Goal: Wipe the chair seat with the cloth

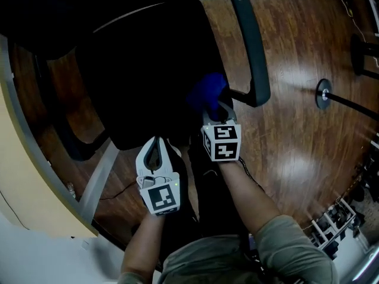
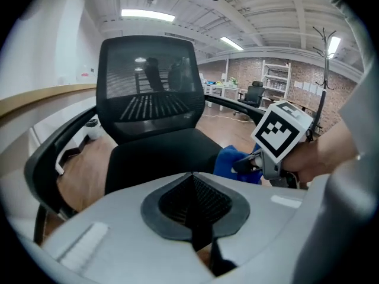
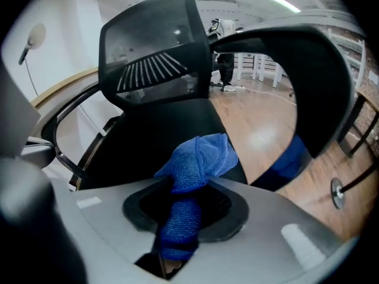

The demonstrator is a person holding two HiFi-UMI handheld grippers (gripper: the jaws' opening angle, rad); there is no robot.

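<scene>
The black chair seat [image 1: 148,70] [image 2: 160,155] [image 3: 160,135] lies ahead of both grippers. A blue cloth [image 1: 207,90] [image 2: 232,161] [image 3: 198,155] rests on the seat's right front part, bunched up. My right gripper [image 1: 220,106] [image 2: 247,165] [image 3: 182,209] is shut on the cloth, and a fold of it runs back between the jaws. My left gripper [image 1: 155,141] [image 2: 194,200] hovers at the seat's front edge, left of the right one. Its jaws meet with nothing between them.
The chair's mesh backrest [image 2: 147,87] stands at the far side, with curved armrests [image 1: 251,46] [image 2: 53,152] on both sides. A pale desk edge [image 1: 23,176] runs along the left. On the wooden floor [image 1: 296,135] to the right stands a stand's round base [image 1: 323,93].
</scene>
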